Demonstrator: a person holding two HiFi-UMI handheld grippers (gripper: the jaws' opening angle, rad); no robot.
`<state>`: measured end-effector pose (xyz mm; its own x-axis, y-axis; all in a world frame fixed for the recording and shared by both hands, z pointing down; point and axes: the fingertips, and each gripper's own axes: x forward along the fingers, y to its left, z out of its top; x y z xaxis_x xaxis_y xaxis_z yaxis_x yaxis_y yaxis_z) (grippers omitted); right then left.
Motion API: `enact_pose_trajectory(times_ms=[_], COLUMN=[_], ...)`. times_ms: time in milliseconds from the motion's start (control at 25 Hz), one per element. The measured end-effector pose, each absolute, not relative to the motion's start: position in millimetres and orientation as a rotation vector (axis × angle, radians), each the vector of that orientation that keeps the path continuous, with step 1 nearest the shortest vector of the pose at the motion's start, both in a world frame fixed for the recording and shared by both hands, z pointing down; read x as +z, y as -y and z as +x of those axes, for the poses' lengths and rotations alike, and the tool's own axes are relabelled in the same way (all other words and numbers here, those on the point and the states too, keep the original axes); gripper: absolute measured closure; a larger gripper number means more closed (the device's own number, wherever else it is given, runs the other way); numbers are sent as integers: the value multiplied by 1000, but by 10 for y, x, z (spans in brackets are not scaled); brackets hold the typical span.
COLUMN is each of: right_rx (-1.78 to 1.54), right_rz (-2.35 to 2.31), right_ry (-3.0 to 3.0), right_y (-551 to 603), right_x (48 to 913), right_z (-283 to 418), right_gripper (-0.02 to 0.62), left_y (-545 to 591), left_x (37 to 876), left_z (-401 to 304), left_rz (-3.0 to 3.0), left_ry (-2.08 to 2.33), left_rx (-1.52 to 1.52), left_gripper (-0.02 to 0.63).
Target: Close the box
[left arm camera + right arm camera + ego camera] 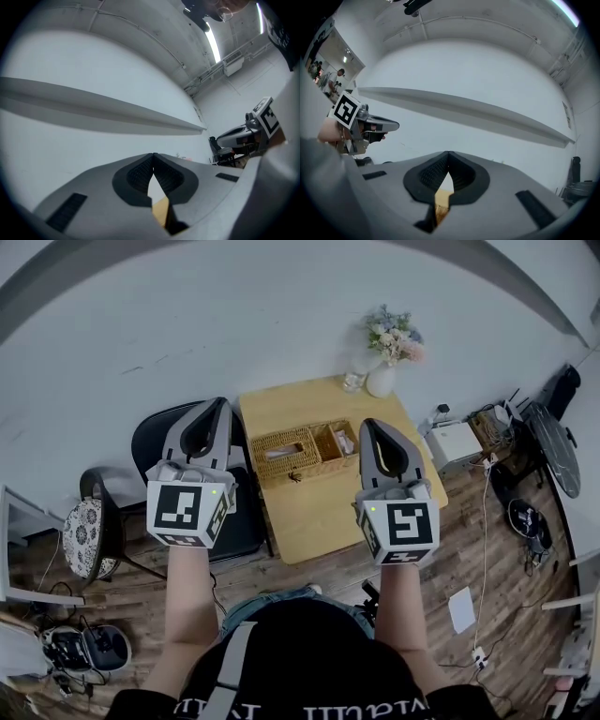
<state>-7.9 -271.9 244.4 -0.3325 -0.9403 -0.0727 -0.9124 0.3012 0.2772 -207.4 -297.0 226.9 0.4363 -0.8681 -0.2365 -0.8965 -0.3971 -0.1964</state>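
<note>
Below, a small light wooden table (319, 512) stands on plank flooring (487, 549) against a white wall (234, 324). Both the left gripper (221, 403) and right gripper (367, 424) are closed, holding nothing. Between their fingertips, lower down, sits the rectangular woven wicker box (305, 451), its right section uncovered.

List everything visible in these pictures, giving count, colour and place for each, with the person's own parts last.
table: one, light wood, centre, against the white wall
wicker box: one, tan, on the table's far half
vase of flowers: one, white with pastel blooms, table's far right corner
chair: one, black, left of the table
stool: one, patterned seat, far left
paper: one, white, on the wood floor at right
left gripper: one, grey, jaws shut, empty
right gripper: one, grey, jaws shut, empty
</note>
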Motion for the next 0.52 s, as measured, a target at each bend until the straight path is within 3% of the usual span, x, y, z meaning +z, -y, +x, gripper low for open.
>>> enact_pose_trajectory(times_ms=[520], right_rx=[-463], right_rz=[1807], right_ry=[2447], right_y=[2676], right_x=[2238], right_z=[79], right_gripper=[581], left_y=[2984], left_x=[2087], left_z=[-2033], left_rz=[-2371], left_ry=[-1509], left_rx=[193], left_gripper=[594])
